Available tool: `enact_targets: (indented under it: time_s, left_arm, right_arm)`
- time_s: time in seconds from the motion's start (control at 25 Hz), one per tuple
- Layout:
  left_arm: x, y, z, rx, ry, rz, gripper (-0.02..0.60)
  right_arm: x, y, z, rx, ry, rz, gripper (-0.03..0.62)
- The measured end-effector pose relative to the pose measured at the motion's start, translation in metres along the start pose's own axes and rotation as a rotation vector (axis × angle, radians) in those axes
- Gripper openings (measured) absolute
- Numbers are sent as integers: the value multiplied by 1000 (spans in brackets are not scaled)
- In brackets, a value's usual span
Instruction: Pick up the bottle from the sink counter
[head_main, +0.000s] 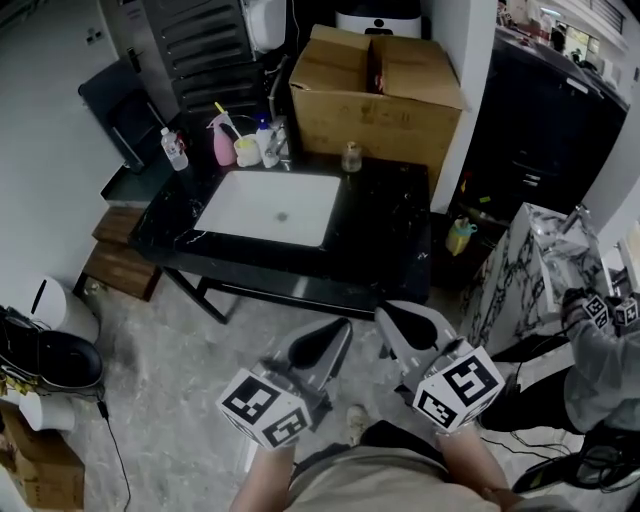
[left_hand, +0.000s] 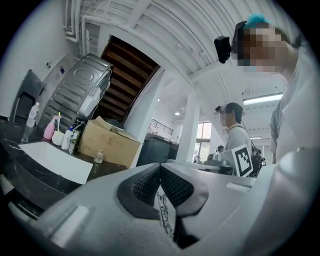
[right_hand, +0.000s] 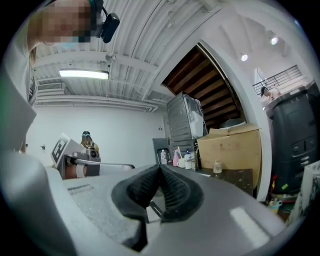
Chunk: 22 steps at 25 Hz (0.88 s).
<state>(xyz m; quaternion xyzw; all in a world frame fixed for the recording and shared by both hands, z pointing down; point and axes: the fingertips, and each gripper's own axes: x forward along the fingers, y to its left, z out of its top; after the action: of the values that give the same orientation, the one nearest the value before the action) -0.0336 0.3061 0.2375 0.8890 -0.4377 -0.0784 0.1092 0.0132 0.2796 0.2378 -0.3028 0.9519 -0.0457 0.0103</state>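
Observation:
A black sink counter (head_main: 385, 235) with a white basin (head_main: 270, 207) stands ahead of me. Along its back edge are a clear bottle (head_main: 175, 150), a pink spray bottle (head_main: 222, 140), a white cup (head_main: 247, 151) and a small glass bottle (head_main: 351, 157). My left gripper (head_main: 338, 328) and right gripper (head_main: 388, 318) are side by side, short of the counter's front edge and apart from every bottle. Both are shut with nothing between the pads. The left gripper (left_hand: 160, 167) sees the pink bottle (left_hand: 49, 129) far left. The right gripper (right_hand: 161, 167) sees the small glass bottle (right_hand: 216, 167).
A large cardboard box (head_main: 375, 90) sits behind the counter. A marble-patterned table (head_main: 530, 260) and another person's arm with grippers (head_main: 600, 320) are at the right. A yellow bottle (head_main: 460, 237) stands on the floor. Wooden steps (head_main: 120, 265) and black shoes (head_main: 50, 358) lie at the left.

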Motion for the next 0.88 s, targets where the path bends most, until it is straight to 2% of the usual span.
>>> enact_targets:
  time_s: [0.2, 0.36, 0.68, 0.88]
  left_arm:
    - [22, 14, 2, 0, -5, 10, 7]
    - [36, 17, -2, -5, -8, 6, 6]
    - [51, 13, 0, -13, -26, -18, 7]
    - [54, 24, 1, -17, -26, -8, 6]
  right_arm:
    - [1, -38, 11, -24, -26, -47, 3]
    - [3, -55, 10, -61, -5, -30, 3]
    - [7, -69, 14, -54, -12, -16, 3]
    - [14, -71, 9, -48, -1, -12, 3]
